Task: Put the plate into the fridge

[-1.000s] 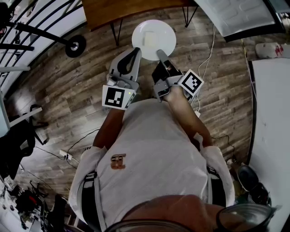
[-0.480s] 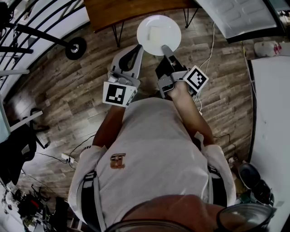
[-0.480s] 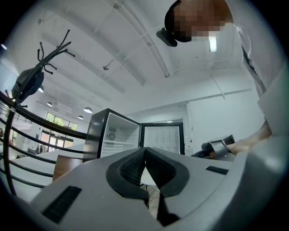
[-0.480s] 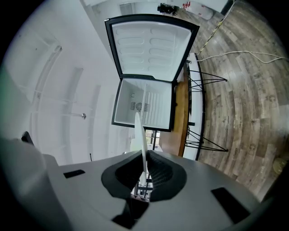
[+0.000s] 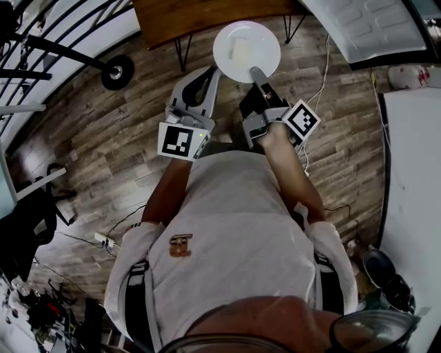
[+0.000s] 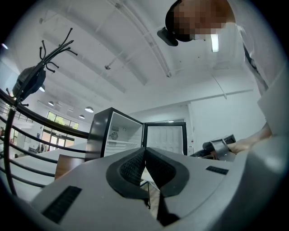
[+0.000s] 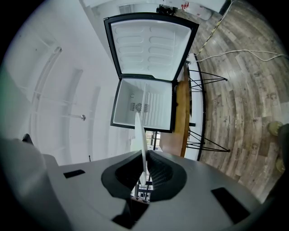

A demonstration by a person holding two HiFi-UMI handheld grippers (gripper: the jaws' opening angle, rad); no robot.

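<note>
The right gripper [image 5: 256,72] is closed narrowly on the near rim of the white plate [image 5: 241,38], with both pads pressing on it. The plate is round and lies about flat, face up. It reaches away from the person, over the wood floor [image 5: 103,138], and its far rim overlaps the near edge of the wooden tabletop [image 5: 193,15]. In the right gripper view the plate [image 7: 141,131] shows edge-on as a thin white blade, its free edge pointing into the open fridge [image 7: 158,108], whose door [image 7: 151,45] stands swung wide. The left gripper [image 5: 205,77] hovers just beside the plate, jaws together and empty.
</note>
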